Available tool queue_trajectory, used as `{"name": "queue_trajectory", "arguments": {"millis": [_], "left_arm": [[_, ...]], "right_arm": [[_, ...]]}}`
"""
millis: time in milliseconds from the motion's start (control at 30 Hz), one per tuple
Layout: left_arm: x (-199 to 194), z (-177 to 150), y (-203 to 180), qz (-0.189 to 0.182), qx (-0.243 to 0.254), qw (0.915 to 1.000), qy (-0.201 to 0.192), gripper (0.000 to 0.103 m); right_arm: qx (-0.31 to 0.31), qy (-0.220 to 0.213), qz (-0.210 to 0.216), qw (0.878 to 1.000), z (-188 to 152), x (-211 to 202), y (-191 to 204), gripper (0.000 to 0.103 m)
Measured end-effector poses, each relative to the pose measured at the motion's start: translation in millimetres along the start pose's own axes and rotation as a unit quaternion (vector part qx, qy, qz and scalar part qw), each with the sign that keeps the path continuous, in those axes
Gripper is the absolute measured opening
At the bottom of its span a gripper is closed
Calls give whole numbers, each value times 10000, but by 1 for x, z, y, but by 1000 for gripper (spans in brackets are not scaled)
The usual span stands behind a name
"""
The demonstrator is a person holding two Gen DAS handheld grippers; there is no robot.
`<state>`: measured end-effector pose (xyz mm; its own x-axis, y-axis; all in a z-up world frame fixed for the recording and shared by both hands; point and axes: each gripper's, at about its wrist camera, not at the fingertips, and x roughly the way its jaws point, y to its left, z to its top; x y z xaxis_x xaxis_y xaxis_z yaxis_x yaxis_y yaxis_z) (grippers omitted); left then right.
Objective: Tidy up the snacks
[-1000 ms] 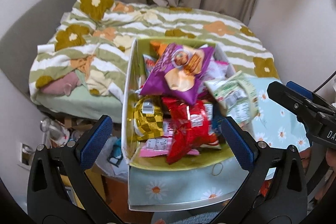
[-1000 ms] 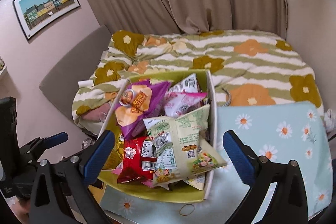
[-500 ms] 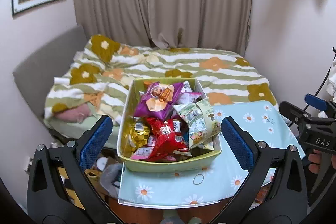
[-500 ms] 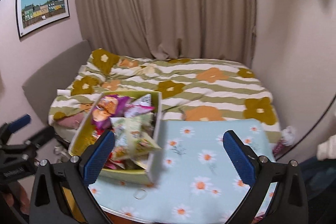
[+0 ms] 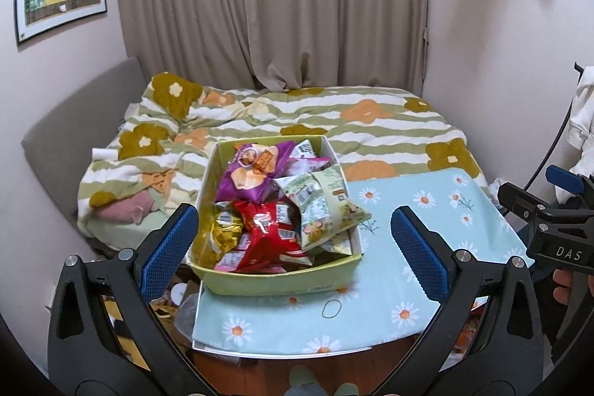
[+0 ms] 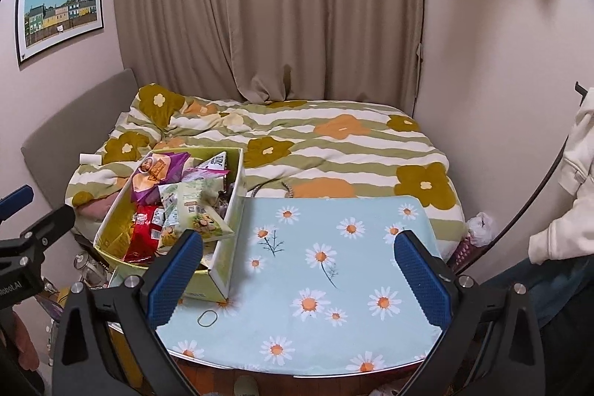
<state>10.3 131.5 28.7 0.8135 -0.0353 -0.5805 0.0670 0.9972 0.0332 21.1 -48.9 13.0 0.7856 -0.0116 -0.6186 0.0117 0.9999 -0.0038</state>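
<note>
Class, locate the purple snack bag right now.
In the left wrist view, the purple snack bag lies at the far end of the yellow-green box, behind the red packet.

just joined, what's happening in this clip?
A person holds a gripper in each hand over a table with a daisy cloth. The left gripper and right gripper are both open and hold nothing. A green box at the table's left end is heaped with snack packs, including a purple bag and a red one. Nothing is gripped.
</note>
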Motion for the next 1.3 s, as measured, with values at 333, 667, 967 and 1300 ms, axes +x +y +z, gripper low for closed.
{"name": "queue_trajectory", "arguments": {"millis": [333,667,967,1300], "left_arm": [[-4,2,-13,-42,43,10000,-47,103],[-5,3,-17,-37,73,9999,-77,103],[-4,4,-19,-22,97,9999,-73,103],[-5,4,-17,-47,90,9999,-59,103]], "right_arm": [[90,-77,-43,9999,-1,-4,-10,103],[123,-99,-48,9999,-1,-1,-15,103],[128,-103,-50,9999,-1,-1,-15,103],[131,-99,-50,9999,-1,-1,-16,103]]}}
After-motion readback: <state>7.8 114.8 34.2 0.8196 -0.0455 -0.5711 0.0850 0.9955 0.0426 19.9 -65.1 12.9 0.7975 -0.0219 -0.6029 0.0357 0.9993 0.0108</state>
